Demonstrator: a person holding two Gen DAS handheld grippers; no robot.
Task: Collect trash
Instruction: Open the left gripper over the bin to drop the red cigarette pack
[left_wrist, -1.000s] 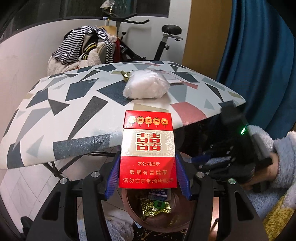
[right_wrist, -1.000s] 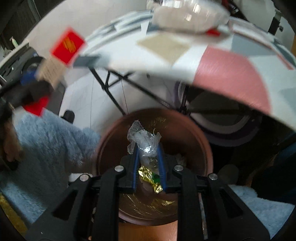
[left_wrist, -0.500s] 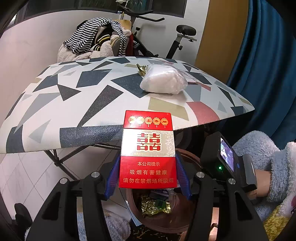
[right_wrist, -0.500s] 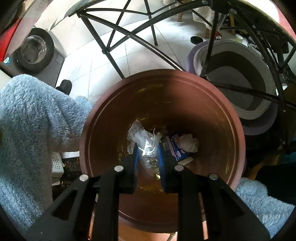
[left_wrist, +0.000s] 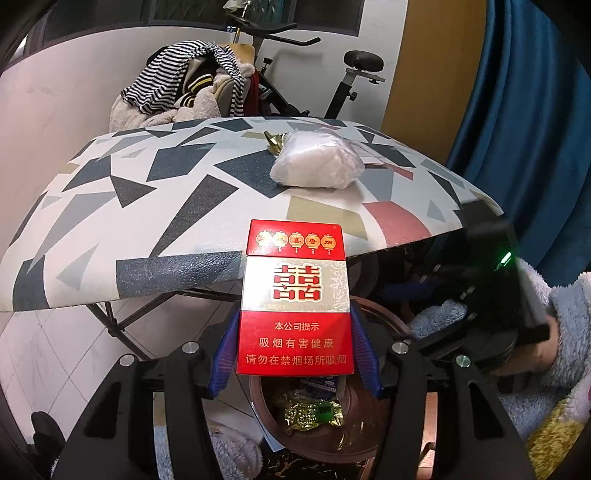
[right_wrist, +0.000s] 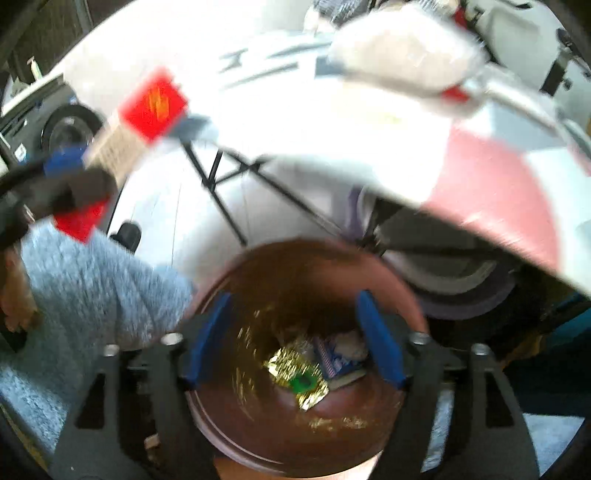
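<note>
Opening wide over the brown bin (right_wrist: 306, 424), the right gripper (right_wrist: 293, 339) was seen empty. The red cigarette pack (left_wrist: 295, 299) was clamped upright by the left gripper (left_wrist: 293, 350), angled downward above the bin.

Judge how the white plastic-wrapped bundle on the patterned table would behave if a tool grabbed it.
The white bundle looks soft and puffy, so it would probably squash rather than resist. Its glossy, wrinkled film suggests a slippery surface. It sits flat on the table, so rolling seems unlikely.

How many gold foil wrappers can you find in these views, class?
2. One gold foil wrapper lies on the table beside the white bag; another lies in the brown bin. More may be hidden.
</note>
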